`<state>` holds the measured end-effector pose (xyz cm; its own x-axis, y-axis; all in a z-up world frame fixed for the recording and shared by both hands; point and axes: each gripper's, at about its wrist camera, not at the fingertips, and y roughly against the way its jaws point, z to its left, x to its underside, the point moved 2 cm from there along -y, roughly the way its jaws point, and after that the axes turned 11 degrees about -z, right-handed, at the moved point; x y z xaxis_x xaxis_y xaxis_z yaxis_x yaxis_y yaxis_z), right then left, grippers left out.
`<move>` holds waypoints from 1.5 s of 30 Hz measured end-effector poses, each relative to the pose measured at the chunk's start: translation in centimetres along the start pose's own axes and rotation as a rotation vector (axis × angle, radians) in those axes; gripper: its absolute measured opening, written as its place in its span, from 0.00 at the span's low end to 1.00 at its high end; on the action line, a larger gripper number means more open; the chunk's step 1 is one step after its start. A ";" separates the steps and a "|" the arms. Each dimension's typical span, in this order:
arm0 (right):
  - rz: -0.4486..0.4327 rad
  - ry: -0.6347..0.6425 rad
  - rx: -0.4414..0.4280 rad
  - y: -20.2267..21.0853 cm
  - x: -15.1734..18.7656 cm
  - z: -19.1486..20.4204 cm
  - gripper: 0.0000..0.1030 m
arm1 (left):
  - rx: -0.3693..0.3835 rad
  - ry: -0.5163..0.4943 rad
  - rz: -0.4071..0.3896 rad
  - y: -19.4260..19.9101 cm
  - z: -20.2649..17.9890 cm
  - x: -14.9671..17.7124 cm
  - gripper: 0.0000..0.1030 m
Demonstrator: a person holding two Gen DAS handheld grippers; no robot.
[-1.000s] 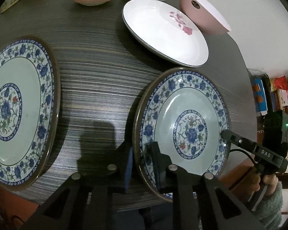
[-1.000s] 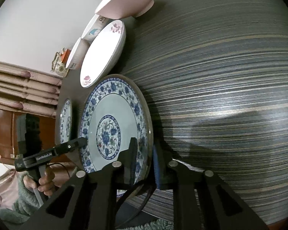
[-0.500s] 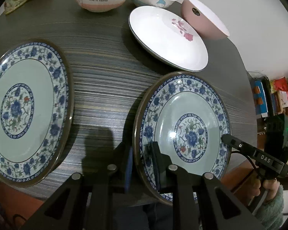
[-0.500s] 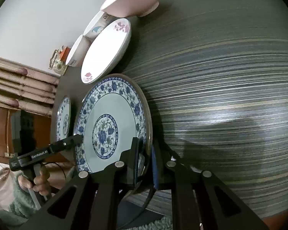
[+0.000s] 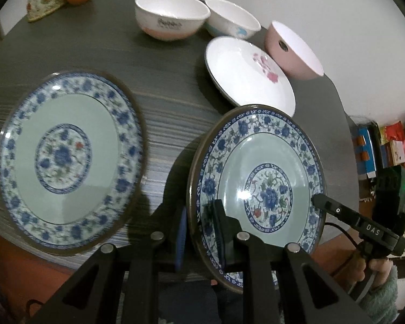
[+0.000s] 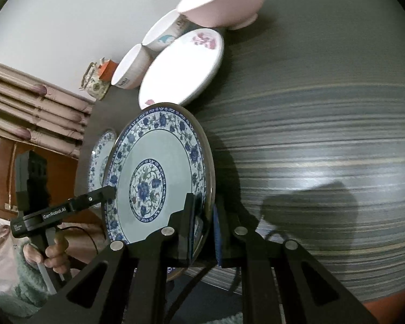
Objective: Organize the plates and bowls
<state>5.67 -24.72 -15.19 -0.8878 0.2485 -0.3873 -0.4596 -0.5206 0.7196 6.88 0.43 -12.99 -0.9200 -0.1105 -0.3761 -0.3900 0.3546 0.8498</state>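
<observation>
Two tools, left (image 5: 199, 232) and right (image 6: 203, 224), both clamp one blue plate's (image 5: 256, 186) rim, near the white plate (image 5: 245, 75).

The blue-patterned plate (image 5: 259, 189), clamped at opposite rim edges by both grippers, has been raised off the worktop (image 5: 164, 81) and carried leftward, so that the second blue-patterned plate (image 5: 67, 159) is now seen closer and more fully.
</observation>
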 end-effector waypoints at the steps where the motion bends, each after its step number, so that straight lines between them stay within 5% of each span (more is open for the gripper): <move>1: 0.000 0.003 -0.004 -0.2 -0.2 0.4 0.13 | -0.003 0.003 -0.005 0.3 0.4 -0.1 0.18; 22: 0.072 0.181 -0.087 -7.9 -2.8 14.4 0.13 | -0.134 0.211 -0.168 8.2 14.2 -3.7 0.18; 30: 0.119 0.209 -0.071 -11.9 -2.1 17.2 0.14 | -0.169 0.274 -0.163 7.7 18.5 -3.7 0.18; 45: 0.142 0.257 -0.015 -14.5 -0.8 18.8 0.16 | -0.185 0.316 -0.141 5.5 20.5 -3.4 0.18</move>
<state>12.62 -2.01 -14.45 -0.9076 -0.0423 -0.4178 -0.3286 -0.5477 0.7694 8.70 21.76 -14.63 -0.8123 -0.4372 -0.3860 -0.4873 0.1452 0.8611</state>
